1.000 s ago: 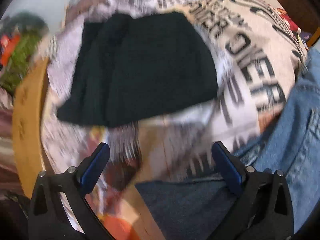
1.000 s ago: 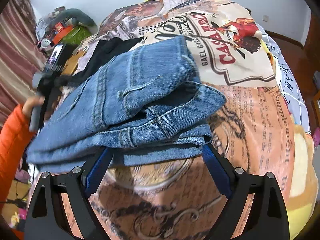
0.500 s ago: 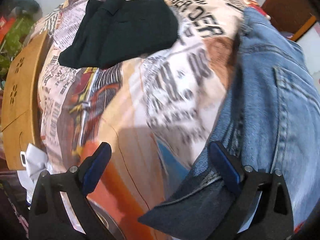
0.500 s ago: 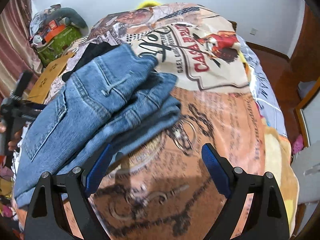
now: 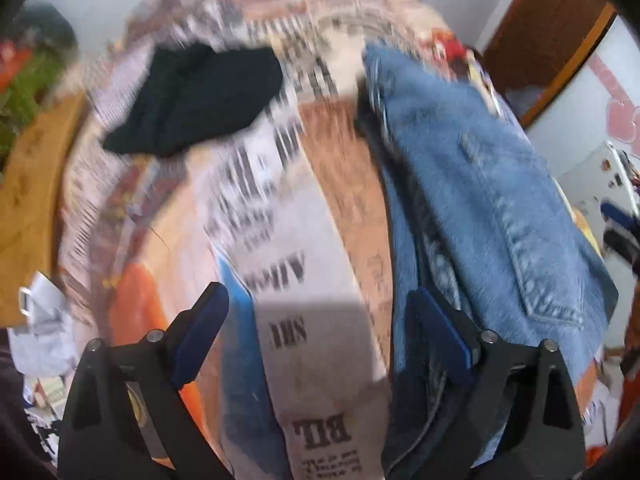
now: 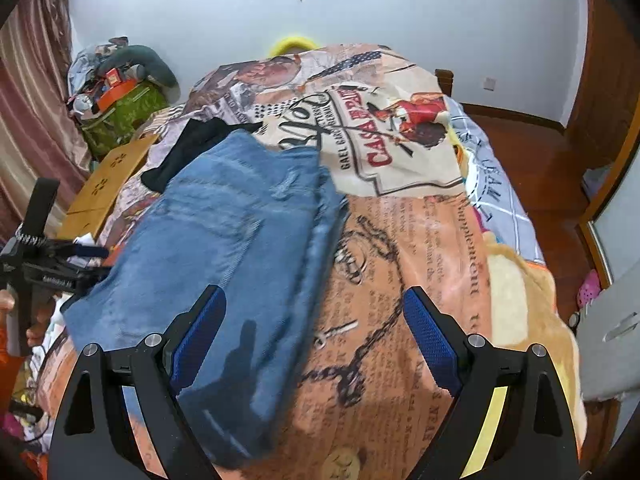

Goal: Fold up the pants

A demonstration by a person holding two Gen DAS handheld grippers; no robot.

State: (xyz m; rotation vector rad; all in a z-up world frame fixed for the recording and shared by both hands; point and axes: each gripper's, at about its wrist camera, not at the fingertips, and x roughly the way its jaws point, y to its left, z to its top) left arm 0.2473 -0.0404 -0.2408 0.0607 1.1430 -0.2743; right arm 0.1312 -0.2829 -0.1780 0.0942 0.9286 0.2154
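Note:
Folded blue jeans (image 6: 240, 248) lie on the printed bedspread (image 6: 420, 248); in the left wrist view the jeans (image 5: 492, 200) lie to the right. My right gripper (image 6: 314, 332) is open and empty, above the near right edge of the jeans. My left gripper (image 5: 316, 332) is open and empty over the bedspread (image 5: 304, 240), its right finger beside the jeans' left edge. The left gripper also shows in the right wrist view (image 6: 80, 256), at the jeans' left side.
Folded black pants (image 5: 196, 100) lie further up the bed, also seen in the right wrist view (image 6: 192, 148). A wooden board (image 6: 108, 184) and a cluttered green bag (image 6: 120, 112) stand left of the bed. Wooden floor (image 6: 532, 160) lies to the right.
Both grippers have pulled back from the jeans, which now lie flat and folded on the bed. The left view has swung right, with motion blur.

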